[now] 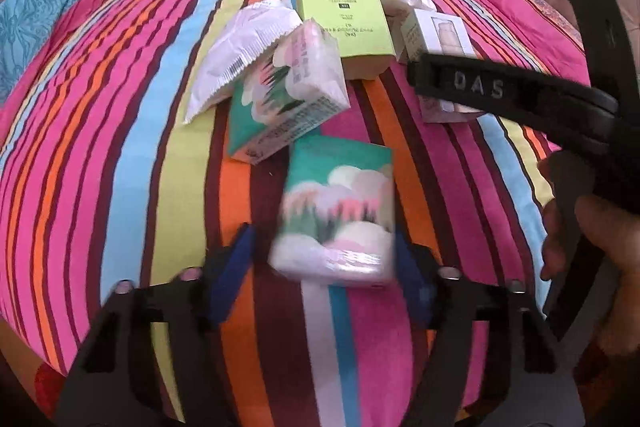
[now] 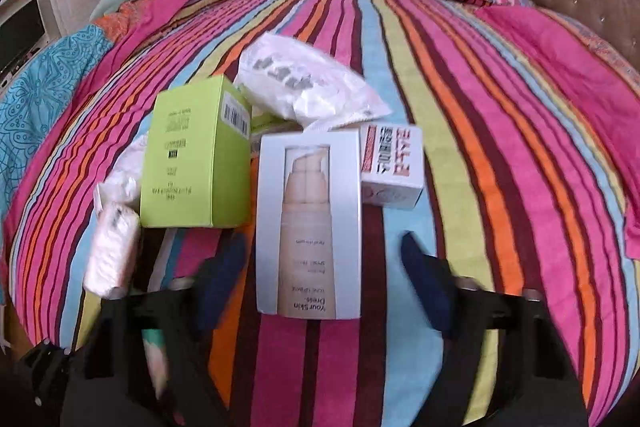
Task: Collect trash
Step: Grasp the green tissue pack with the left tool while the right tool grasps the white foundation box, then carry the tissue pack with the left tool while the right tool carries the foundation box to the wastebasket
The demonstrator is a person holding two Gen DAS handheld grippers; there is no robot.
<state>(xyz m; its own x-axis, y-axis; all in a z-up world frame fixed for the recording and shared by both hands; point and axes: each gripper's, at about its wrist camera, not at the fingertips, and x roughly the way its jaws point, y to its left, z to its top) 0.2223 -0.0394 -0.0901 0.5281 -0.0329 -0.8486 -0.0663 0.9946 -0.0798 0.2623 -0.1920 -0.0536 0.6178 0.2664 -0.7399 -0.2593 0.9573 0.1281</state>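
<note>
My left gripper (image 1: 324, 239) straddles the nearer tissue pack (image 1: 336, 219), which lies on the striped bed (image 1: 120, 147). One pad sits at its edge and a sliver of quilt shows on the other side, so the jaws are spread, not yet pinching. My right gripper (image 2: 322, 247) is likewise spread around the white bottle carton (image 2: 308, 223), with a clear gap at each side. To do this well, I judge each gripper should be centred first so both pads meet the flat sides together. A one-sided push would skid the pack across the soft quilt. The pack is squashy, so a modest squeeze should do, and the carton is probably empty and would crumple under more. I would lift the carton straight up, since the lime-green box (image 2: 196, 163) and the small red-lettered box (image 2: 392, 163) lie just beside it. Counting the rubbish: two tissue packs, the second tissue pack (image 1: 288, 95) tilted against a white pouch (image 1: 240, 55). There are two white pouches in all, the other pouch (image 2: 304, 91) lying behind the boxes. There are three cartons: lime, bottle and red-lettered. I see no bin in either view.
</note>
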